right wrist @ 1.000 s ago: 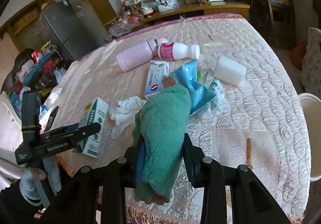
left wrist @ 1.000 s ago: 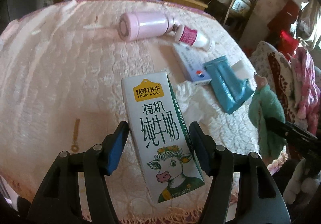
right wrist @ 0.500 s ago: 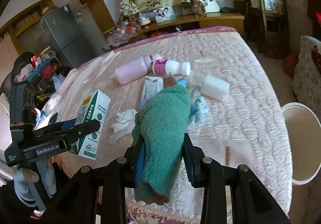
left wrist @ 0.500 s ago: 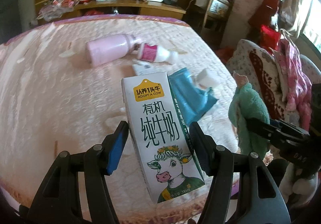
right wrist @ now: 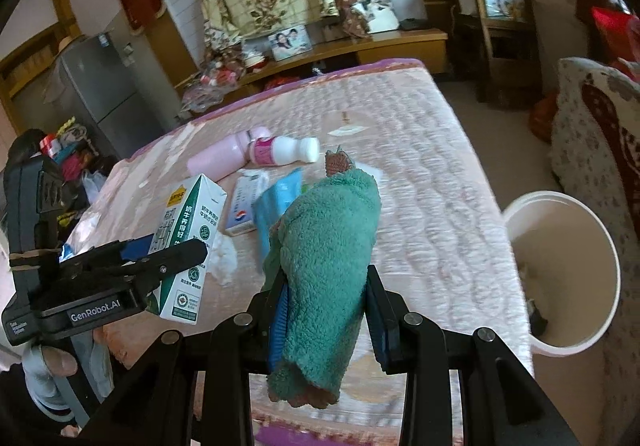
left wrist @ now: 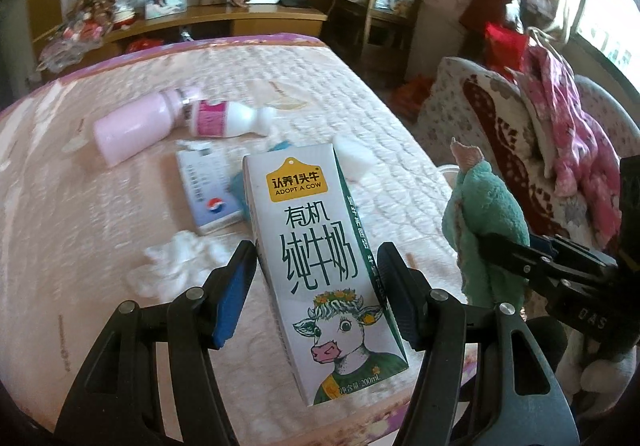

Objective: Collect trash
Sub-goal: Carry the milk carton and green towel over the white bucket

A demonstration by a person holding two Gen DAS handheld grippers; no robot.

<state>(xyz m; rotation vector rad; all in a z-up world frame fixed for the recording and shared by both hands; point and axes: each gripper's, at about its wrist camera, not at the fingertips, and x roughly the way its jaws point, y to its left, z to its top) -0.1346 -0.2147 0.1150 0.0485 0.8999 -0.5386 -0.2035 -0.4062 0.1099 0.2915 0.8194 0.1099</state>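
A white milk carton (left wrist: 324, 266) with a cartoon cow and green sides is held upright, slightly tilted, above the near edge of the desk (right wrist: 440, 214). A rolled green towel (right wrist: 328, 258) is held lengthwise. A white bin (right wrist: 568, 266) stands beside the desk, open-topped.

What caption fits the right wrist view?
Right gripper clamps a green cloth above the table, white bin to its right.
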